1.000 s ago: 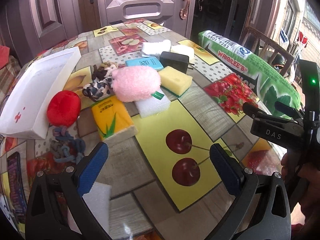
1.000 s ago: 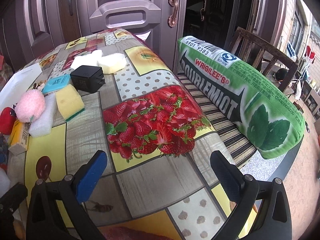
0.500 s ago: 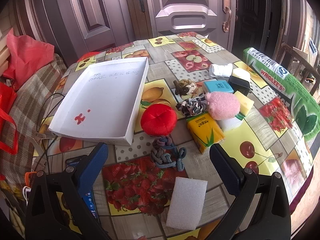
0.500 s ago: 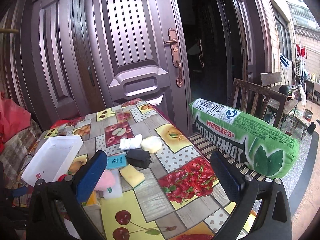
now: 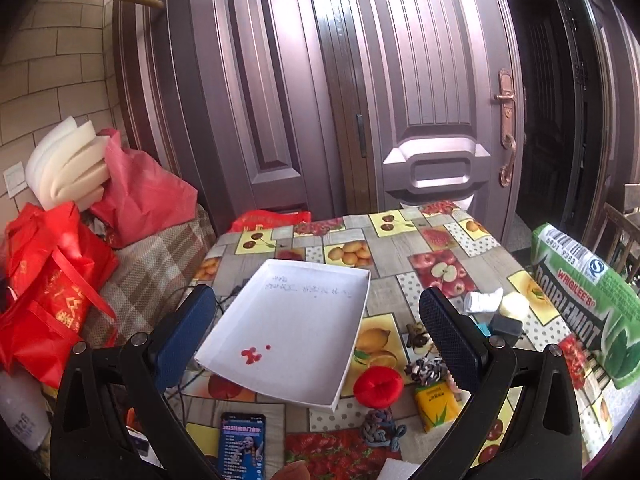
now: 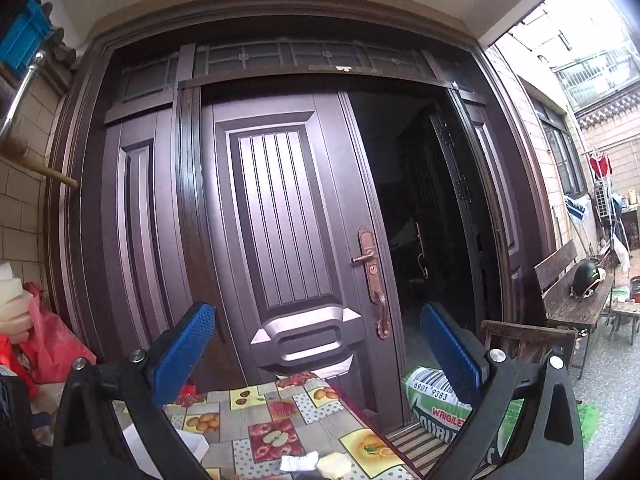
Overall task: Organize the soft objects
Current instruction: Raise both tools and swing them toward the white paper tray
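My left gripper point(image 5: 316, 320) is open and held high above the table, with nothing between its blue pads. Below it lies an empty white tray point(image 5: 256, 312) with a red stain. To the tray's right sit a red plush ball point(image 5: 378, 385), a yellow tissue pack point(image 5: 436, 406), a grey-blue knotted rope point(image 5: 380, 432), patterned scrunchies point(image 5: 426, 370), a white folded cloth point(image 5: 482, 301) and a pale sponge point(image 5: 514, 305). My right gripper point(image 6: 316, 350) is open too, raised and facing the door; only the far end of the table point(image 6: 280, 432) shows under it.
A phone point(image 5: 242, 446) lies at the table's near edge beside the tray. A black charger block point(image 5: 506, 325) sits among the soft things. A large green Doublemint pillow point(image 5: 580, 304) rests on a bench at the right. Red bags point(image 5: 52, 288) and foam sheets point(image 5: 68, 160) pile up on the left.
Both grippers have risen and pulled back from the table, tilting upward. The left view now takes in the tray and door; the right view shows mostly the doorway. Both stay open.
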